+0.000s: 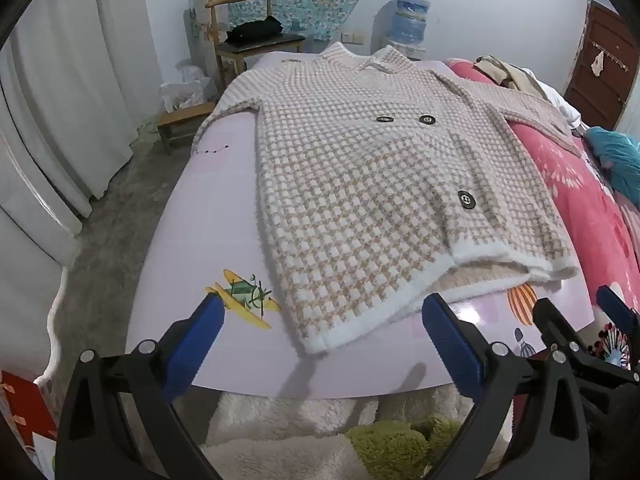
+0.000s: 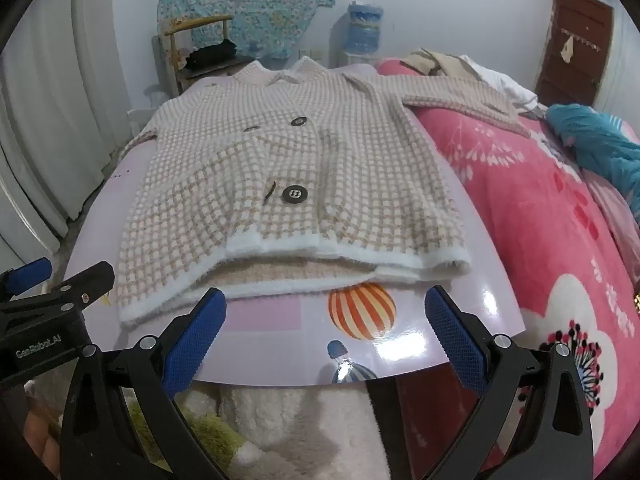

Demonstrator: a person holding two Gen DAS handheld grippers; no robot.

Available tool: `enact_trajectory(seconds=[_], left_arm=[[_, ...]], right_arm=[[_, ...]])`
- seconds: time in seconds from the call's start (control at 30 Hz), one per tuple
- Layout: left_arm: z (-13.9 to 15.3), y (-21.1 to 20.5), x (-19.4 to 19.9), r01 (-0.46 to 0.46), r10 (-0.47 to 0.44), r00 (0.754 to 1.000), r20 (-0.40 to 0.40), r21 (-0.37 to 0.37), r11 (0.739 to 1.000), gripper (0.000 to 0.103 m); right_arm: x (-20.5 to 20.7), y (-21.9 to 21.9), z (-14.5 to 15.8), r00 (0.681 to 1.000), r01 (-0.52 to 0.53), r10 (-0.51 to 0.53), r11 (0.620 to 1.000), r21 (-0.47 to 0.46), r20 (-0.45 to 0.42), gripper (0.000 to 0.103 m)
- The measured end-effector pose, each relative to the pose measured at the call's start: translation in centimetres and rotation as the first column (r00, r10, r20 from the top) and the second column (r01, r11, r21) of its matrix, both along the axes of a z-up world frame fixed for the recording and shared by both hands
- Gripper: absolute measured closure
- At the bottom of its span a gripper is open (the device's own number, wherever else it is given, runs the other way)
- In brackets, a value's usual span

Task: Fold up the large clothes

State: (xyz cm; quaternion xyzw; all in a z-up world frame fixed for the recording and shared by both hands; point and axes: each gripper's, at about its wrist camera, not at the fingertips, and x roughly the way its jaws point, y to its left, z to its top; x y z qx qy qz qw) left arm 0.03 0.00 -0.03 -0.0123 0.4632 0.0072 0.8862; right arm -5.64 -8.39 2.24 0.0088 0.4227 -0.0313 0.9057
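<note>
The coat [image 1: 372,184] lies flat on the bed [image 1: 216,216]; both claws, left [image 1: 324,332] and right [image 2: 326,324], hang released, empty, just short of its near hem.

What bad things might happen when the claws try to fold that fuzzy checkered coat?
The coat has one sleeve draped onto the pink blanket, so it may drag or bunch. The hem lies in stacked layers; an open claw, like the right claw, might pinch only the top one.
</note>
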Motion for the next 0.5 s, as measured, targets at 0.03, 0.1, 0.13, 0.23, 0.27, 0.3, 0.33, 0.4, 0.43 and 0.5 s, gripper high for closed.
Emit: enact_trajectory(seconds=[0.03, 0.1, 0.13, 0.23, 0.27, 0.3, 0.33, 0.4, 0.43, 0.5], left_arm=[[0.01, -0.02, -0.01, 0.000, 0.000, 1.000, 0.001, 0.005, 1.000, 0.006], [0.05, -0.07, -0.03, 0.004, -0.004, 1.000, 0.002, 0.010, 1.000, 0.006], [0.11, -0.07, -0.09, 0.006, -0.006, 1.000, 0.004, 0.007, 1.000, 0.006], [-0.25, 0.27, 0.05, -0.004, 0.004, 1.000, -0.006, 0.003, 1.000, 0.006], [-0.13, 0.31, -0.18, 0.001, -0.001, 1.000, 0.004, 0.008, 1.000, 0.006], [-0.31, 0.39, -0.15, 0.001, -0.001, 1.000, 0.001, 0.003, 1.000, 0.006], [-0.36, 0.42, -0.19, 0.002, -0.002, 1.000, 0.000, 0.002, 1.000, 0.006], [-0.24, 0.25, 0.06, 0.004, -0.004, 1.000, -0.010, 0.001, 1.000, 0.006], [-0.28, 0.24, 0.09, 0.006, -0.006, 1.000, -0.013, 0.000, 1.000, 0.006], [-0.30, 0.12, 0.13, 0.008, -0.008, 1.000, -0.018, -0.001, 1.000, 0.006]], right_arm=[[0.02, 0.00, -0.02, 1.000, 0.000, 0.000, 1.000, -0.001, -0.002, 0.007], [-0.08, -0.07, 0.01, 1.000, 0.000, 0.000, 1.000, 0.005, 0.005, 0.007], [-0.13, -0.14, -0.02, 1.000, 0.002, -0.002, 1.000, 0.007, 0.004, 0.007], [-0.16, -0.06, -0.03, 1.000, 0.004, -0.004, 1.000, 0.000, -0.002, 0.007], [0.04, -0.24, 0.23, 1.000, 0.005, -0.005, 1.000, 0.001, -0.003, 0.007], [0.00, -0.27, 0.33, 1.000, 0.006, -0.006, 1.000, 0.000, -0.004, 0.007], [-0.03, -0.23, 0.41, 1.000, 0.007, -0.007, 1.000, -0.001, -0.003, 0.007], [0.10, -0.31, 0.33, 1.000, 0.008, -0.008, 1.000, -0.003, -0.007, 0.007], [0.12, -0.35, 0.30, 1.000, 0.009, -0.009, 1.000, -0.001, -0.009, 0.007], [0.23, -0.49, 0.15, 1.000, 0.007, -0.007, 1.000, -0.001, -0.012, 0.007]])
